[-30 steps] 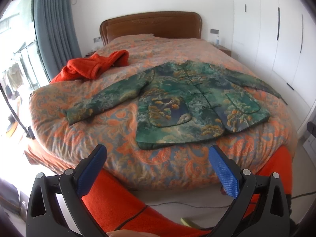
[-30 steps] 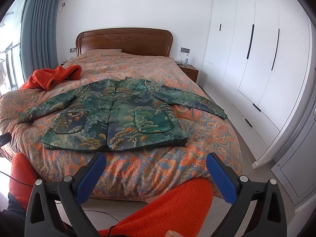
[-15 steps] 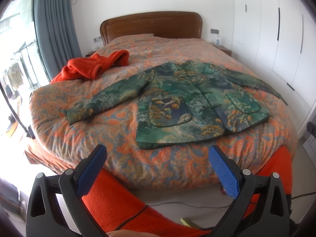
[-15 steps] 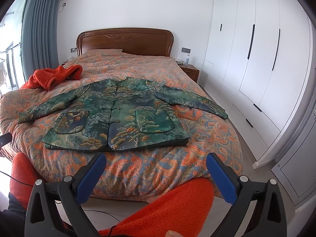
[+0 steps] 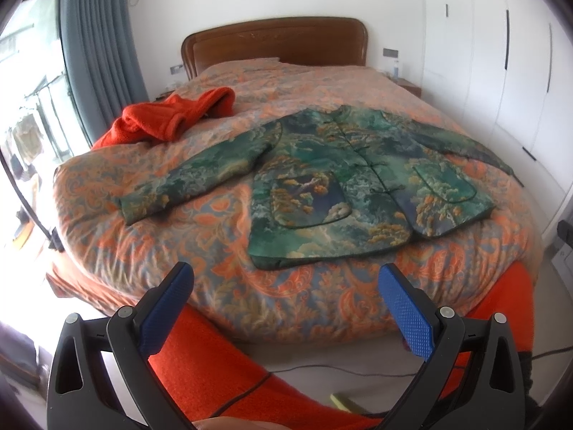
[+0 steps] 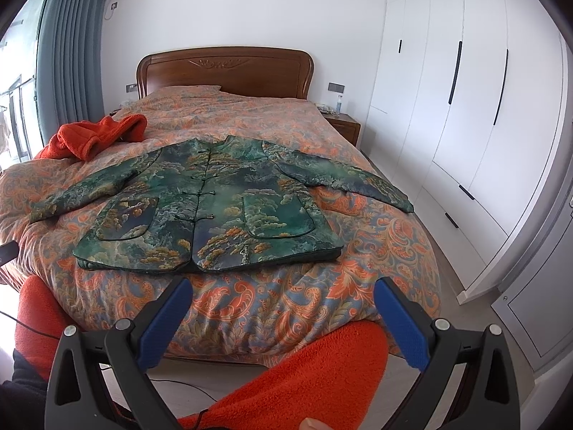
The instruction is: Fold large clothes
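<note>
A green patterned jacket (image 5: pixel 343 179) (image 6: pixel 211 208) lies flat and face up on the bed, buttoned, both sleeves spread out sideways, hem toward me. My left gripper (image 5: pixel 286 286) hangs open off the foot of the bed, short of the hem, nothing between its blue pads. My right gripper (image 6: pixel 283 299) is open too, just below the hem's middle, holding nothing. Neither touches the jacket.
The bed (image 6: pixel 322 286) has an orange paisley quilt and a wooden headboard (image 6: pixel 225 68). A crumpled orange garment (image 5: pixel 172 118) (image 6: pixel 96 134) lies at the far left. White wardrobes (image 6: pixel 465 107) line the right wall, a curtain (image 5: pixel 96 36) the left. The person's orange sleeves (image 6: pixel 315 369) and a cable (image 5: pixel 311 369) are below.
Hardly anything differs: both grippers stay open and in place, and the right wrist view has shifted very slightly. The jacket has not moved.
</note>
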Demonstrator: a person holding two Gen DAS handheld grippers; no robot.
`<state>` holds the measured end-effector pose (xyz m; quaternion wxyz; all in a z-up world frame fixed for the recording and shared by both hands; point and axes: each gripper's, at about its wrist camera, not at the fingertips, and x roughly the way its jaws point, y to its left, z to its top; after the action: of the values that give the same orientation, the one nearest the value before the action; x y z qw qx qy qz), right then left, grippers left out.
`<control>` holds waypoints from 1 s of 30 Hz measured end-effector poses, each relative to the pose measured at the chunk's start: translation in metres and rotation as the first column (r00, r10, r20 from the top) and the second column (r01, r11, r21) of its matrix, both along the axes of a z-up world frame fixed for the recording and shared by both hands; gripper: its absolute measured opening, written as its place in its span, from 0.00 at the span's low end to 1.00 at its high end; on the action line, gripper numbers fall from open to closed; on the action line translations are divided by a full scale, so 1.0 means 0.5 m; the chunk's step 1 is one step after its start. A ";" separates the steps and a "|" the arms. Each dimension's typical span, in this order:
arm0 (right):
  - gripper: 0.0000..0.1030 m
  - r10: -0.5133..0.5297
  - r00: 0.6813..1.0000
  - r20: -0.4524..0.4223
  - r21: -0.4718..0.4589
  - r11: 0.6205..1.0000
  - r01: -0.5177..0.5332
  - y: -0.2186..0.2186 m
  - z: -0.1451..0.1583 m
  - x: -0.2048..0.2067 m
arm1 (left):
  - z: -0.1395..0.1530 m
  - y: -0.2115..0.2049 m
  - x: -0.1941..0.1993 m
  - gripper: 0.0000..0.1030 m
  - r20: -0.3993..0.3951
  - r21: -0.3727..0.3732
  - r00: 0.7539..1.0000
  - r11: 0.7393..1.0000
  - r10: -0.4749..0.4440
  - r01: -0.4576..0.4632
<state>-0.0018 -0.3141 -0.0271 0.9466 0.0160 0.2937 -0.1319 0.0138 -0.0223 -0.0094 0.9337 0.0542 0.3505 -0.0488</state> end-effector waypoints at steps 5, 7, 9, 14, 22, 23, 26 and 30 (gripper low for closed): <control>1.00 0.004 1.000 -0.005 0.001 1.000 -0.004 -0.005 -0.007 0.009 | 0.005 0.001 0.015 1.00 0.019 0.019 1.000 1.000 0.014 -0.014; 1.00 0.006 1.000 -0.003 0.003 1.000 -0.006 -0.003 -0.009 0.010 | 0.005 -0.002 0.026 1.00 0.027 0.025 0.999 1.000 0.018 -0.019; 1.00 0.012 1.000 0.002 0.004 1.000 -0.012 -0.003 -0.011 0.016 | 0.007 -0.005 0.039 1.00 0.031 0.016 0.999 1.000 0.019 -0.020; 1.00 0.048 0.999 0.019 -0.003 0.999 -0.048 0.004 -0.012 0.054 | 0.014 -0.011 0.074 1.00 0.054 -0.009 0.998 0.999 0.033 -0.032; 1.00 0.128 0.981 0.145 0.035 0.990 -0.135 -0.018 0.030 0.121 | 0.012 -0.011 0.108 1.00 0.089 0.025 0.995 0.998 0.055 -0.057; 1.00 0.128 0.977 0.168 0.042 0.990 -0.137 -0.028 0.036 0.127 | 0.008 -0.009 0.112 1.00 0.084 0.029 0.995 0.998 0.060 -0.062; 1.00 0.109 0.965 0.240 0.068 0.989 -0.129 -0.066 0.053 0.146 | -0.012 -0.001 0.125 1.00 0.043 0.015 0.996 0.997 0.076 -0.077; 1.00 0.136 0.968 0.212 0.043 0.988 -0.148 -0.101 0.045 0.199 | -0.038 0.002 0.138 1.00 -0.003 0.005 0.997 0.997 0.082 -0.082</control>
<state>0.0976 -0.3646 -0.0045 0.9783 0.0364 0.1971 -0.0526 0.0826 -0.0215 -0.0286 0.9341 0.0422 0.3542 -0.0098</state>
